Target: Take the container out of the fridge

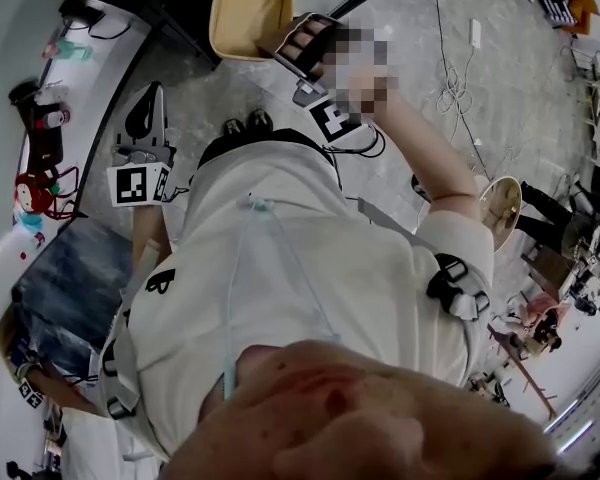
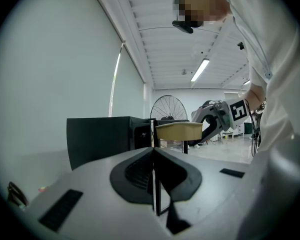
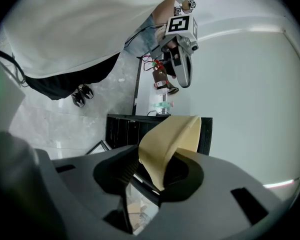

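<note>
My right gripper (image 1: 298, 43) is shut on the rim of a tan, bowl-like container (image 1: 250, 8) and holds it in the air in front of the person's chest. In the right gripper view the container (image 3: 167, 141) rises from between the jaws of the right gripper (image 3: 155, 184). The left gripper view shows the container (image 2: 179, 130) level, beside the small black fridge (image 2: 102, 136). My left gripper (image 1: 148, 113) hangs lower left, apart from the container. Its jaws (image 2: 155, 181) are shut on nothing. The fridge (image 3: 122, 129) stands below the container.
A person in a white shirt (image 1: 310, 268) fills the middle of the head view. Cables (image 1: 455, 88) and a power strip (image 1: 475, 33) lie on the grey floor. A dark blue bin (image 1: 70, 298) stands at the left. A standing fan (image 2: 169, 106) is behind the fridge.
</note>
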Demonstrator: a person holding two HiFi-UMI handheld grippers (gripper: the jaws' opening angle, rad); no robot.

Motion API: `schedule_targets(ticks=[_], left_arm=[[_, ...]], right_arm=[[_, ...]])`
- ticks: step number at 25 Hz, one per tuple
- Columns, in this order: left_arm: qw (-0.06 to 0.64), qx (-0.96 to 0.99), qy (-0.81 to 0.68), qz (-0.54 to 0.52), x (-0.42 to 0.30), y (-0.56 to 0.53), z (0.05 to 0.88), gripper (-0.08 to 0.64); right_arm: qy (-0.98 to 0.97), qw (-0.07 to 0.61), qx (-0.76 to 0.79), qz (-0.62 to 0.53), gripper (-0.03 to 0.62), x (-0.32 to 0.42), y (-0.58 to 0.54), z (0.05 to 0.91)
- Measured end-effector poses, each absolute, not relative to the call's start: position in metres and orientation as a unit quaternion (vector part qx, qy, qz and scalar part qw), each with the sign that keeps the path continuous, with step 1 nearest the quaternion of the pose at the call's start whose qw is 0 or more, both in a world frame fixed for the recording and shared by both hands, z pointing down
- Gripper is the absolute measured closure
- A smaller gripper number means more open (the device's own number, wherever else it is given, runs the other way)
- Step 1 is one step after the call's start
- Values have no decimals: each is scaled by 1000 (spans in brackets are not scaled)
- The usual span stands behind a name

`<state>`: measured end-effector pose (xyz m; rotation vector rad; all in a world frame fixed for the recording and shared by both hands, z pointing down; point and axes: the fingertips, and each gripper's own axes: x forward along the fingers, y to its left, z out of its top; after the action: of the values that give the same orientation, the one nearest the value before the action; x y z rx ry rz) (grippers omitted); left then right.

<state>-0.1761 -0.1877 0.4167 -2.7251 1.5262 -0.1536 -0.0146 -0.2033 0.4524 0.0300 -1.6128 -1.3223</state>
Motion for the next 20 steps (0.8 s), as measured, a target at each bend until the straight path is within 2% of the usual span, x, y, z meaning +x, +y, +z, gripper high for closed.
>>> schedule_targets(ticks=[5, 10, 20], left_arm=[[5, -879, 476, -39, -156, -196, 418, 551], [6, -879, 474, -41, -174, -193, 420, 551], [0, -881, 472, -39, -168, -193, 422, 551]], right_arm=[[-660, 512, -5, -550, 462, 2, -176, 446], [-656, 497, 8, -568, 463, -23, -166, 442], [-660, 506, 7, -555, 466, -12, -163, 441]])
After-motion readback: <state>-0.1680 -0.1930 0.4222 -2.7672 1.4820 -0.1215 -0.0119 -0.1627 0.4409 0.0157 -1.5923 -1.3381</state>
